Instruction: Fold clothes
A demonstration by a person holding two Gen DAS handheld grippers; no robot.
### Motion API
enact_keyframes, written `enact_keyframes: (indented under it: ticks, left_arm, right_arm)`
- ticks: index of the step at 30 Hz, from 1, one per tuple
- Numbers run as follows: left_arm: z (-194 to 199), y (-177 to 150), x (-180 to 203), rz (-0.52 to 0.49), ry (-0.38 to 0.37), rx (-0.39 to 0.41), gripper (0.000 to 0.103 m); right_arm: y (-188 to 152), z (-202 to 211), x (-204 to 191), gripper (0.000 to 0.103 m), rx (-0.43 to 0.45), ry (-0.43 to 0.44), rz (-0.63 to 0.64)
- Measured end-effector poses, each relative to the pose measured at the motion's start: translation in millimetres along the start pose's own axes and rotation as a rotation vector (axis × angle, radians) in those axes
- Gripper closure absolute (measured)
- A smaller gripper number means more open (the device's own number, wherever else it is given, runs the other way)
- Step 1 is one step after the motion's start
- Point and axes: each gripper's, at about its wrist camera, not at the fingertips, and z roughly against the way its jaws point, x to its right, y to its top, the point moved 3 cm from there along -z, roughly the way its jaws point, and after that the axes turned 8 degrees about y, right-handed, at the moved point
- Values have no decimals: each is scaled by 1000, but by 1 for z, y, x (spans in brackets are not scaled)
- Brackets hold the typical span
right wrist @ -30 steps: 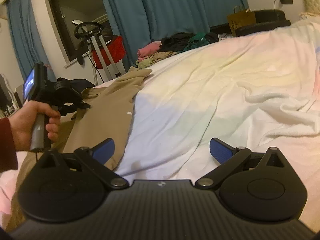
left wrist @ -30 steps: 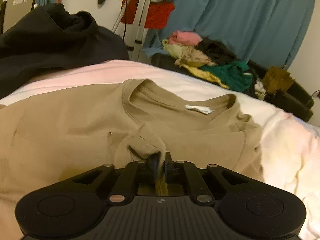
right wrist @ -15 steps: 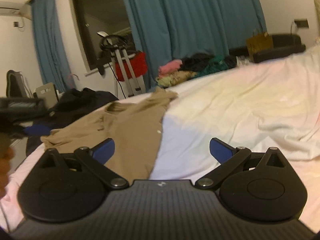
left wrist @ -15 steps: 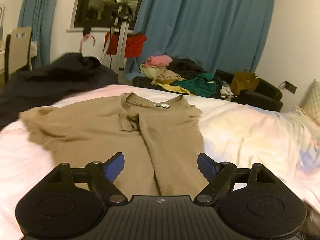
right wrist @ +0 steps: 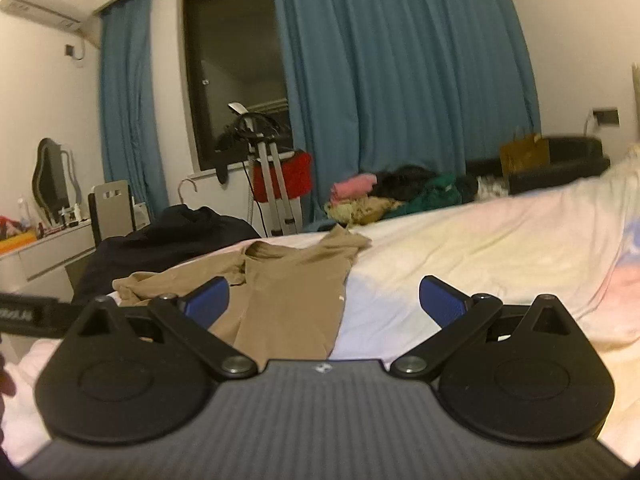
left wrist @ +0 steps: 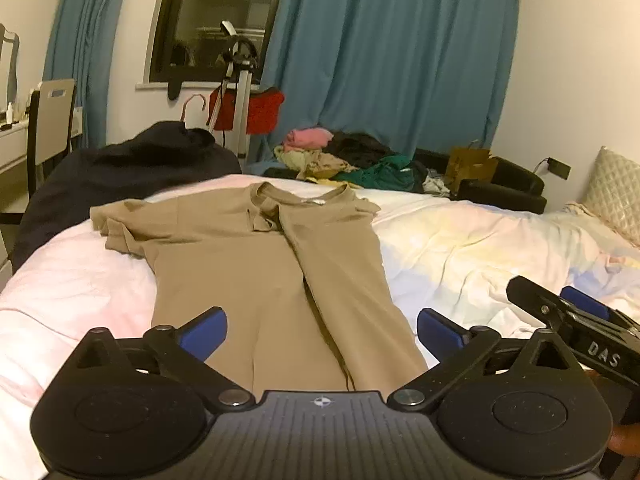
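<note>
Your left tool [left wrist: 318, 330] just dropped the sleeve, backed off, jaws opening, empty. Right tool [right wrist: 324, 298] wide, empty. Shirt [left wrist: 272, 264] right side folded; left side next.

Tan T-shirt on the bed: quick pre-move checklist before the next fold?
1. Left gripper empty: ok, jaws opening, nothing between them.
2. Right gripper empty and open: ok.
3. T-shirt free of both grippers: ok, lies loose on the bed.
4. Right side folded in over the body: ok.
5. Left sleeve folded: not ok, spread out and rumpled.
6. Hem lies flat: cannot tell, hidden behind the gripper body.
</note>
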Motion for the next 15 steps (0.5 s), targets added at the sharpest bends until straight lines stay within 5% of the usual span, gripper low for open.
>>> enact_keyframes:
  ticks: [15]
  left_arm:
    - [-3,-6,5,-53,3,-15,0]
  right_arm:
    - [-5,0,6,0,-4,-13,-36]
